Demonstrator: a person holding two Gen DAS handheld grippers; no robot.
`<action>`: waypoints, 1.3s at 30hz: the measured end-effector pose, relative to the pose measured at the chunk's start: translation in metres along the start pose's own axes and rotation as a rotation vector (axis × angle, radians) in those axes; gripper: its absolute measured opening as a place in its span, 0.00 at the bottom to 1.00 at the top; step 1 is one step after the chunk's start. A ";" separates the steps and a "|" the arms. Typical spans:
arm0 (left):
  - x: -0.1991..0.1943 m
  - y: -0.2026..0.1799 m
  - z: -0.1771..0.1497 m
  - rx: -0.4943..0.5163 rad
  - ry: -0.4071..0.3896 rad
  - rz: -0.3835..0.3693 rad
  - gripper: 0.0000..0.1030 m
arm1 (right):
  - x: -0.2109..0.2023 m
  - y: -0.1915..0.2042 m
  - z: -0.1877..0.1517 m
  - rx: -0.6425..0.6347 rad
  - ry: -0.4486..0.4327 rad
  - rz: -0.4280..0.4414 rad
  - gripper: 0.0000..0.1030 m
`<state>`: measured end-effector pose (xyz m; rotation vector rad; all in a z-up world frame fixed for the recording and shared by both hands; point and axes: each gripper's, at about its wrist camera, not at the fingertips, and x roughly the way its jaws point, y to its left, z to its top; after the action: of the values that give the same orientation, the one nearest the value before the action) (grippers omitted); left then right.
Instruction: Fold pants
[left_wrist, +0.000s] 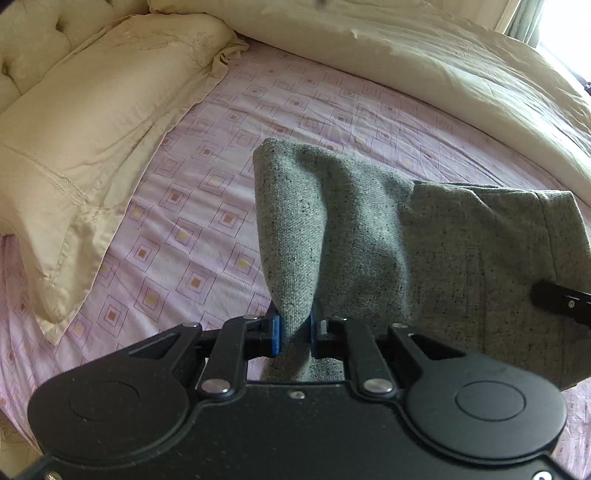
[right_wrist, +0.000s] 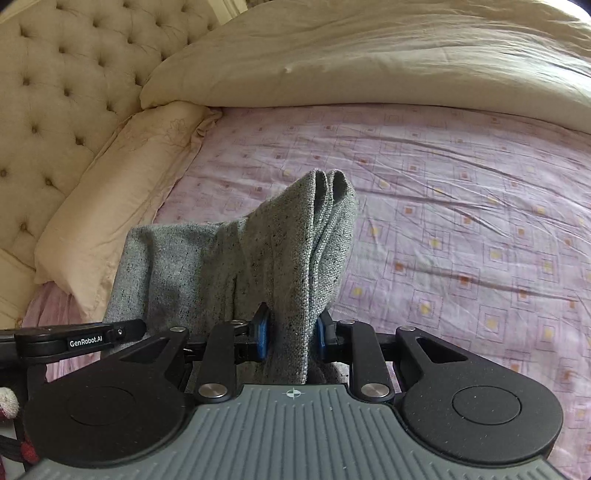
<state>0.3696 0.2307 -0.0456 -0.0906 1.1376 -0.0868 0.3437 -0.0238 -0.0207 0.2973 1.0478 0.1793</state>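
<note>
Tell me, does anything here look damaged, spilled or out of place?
Nothing stands out. The left gripper and right gripper each pinch the grey pants above the pink sheet; no tear or stain shows.

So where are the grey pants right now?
The grey pants are held up above the pink patterned bedsheet, pinched by both the left hand-held gripper and the right hand-held gripper, with the cream pillow off to their left.

Pants (left_wrist: 461, 258) hem behind right claw (right_wrist: 291, 332)
</note>
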 end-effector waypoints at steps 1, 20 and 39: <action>0.003 -0.002 0.003 0.015 -0.002 -0.004 0.18 | 0.000 0.000 0.002 0.013 -0.006 -0.009 0.22; 0.027 -0.015 0.008 0.015 0.060 0.160 0.33 | 0.009 -0.025 -0.011 0.094 -0.034 -0.434 0.28; -0.057 -0.092 -0.060 0.106 0.027 0.115 0.49 | -0.066 0.012 -0.067 0.074 -0.112 -0.226 0.29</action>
<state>0.2894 0.1444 -0.0080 0.0705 1.1605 -0.0456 0.2528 -0.0207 0.0063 0.2502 0.9696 -0.0789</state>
